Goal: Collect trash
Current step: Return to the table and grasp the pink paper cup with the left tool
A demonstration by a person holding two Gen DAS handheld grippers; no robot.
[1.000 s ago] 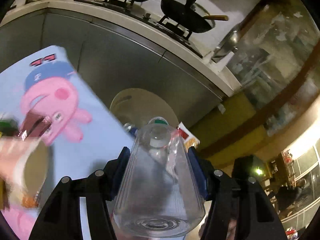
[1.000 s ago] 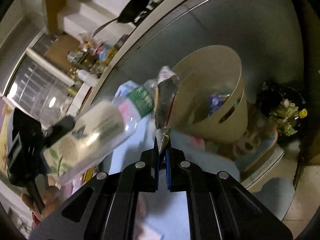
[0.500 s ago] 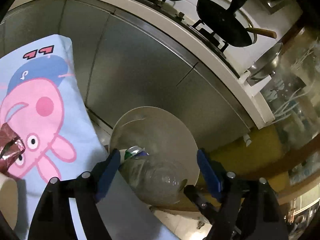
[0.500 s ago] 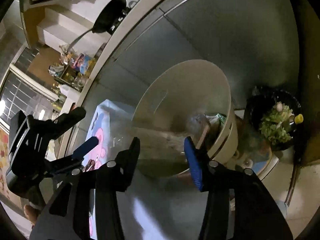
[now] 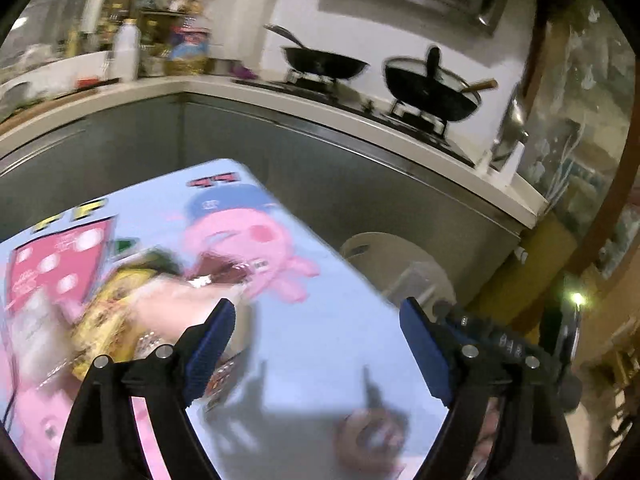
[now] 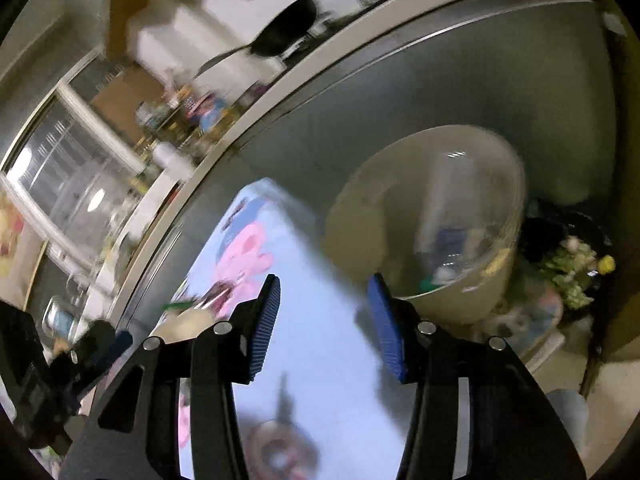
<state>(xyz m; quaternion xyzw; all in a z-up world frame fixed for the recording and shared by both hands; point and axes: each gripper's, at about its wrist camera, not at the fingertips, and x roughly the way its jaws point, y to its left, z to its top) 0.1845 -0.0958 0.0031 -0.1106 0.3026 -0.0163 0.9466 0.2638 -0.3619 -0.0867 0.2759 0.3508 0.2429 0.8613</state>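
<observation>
My left gripper (image 5: 316,344) is open and empty over the light blue cartoon-pig table (image 5: 320,344). Blurred wrappers, yellow and brown (image 5: 120,304), lie on the table just left of its left finger. The beige trash bin (image 5: 392,256) stands beyond the table's right edge. My right gripper (image 6: 324,320) is open and empty above the same table (image 6: 320,340). The bin (image 6: 368,216) is ahead and to its right, with a clear plastic bottle (image 6: 452,208) and other trash inside. The left gripper (image 6: 100,340) shows at the lower left of the right wrist view.
A grey cabinet front (image 5: 320,168) under a white counter runs behind the table, with two black woks (image 5: 432,88) on the stove. A dark container of food scraps (image 6: 568,264) sits on the floor right of the bin. Bottles and jars (image 5: 160,44) crowd the counter's far left.
The left gripper let go of the clear bottle into the bin and swung back over the table. The right gripper dropped its wrapper, opened, and pulled back from the bin.
</observation>
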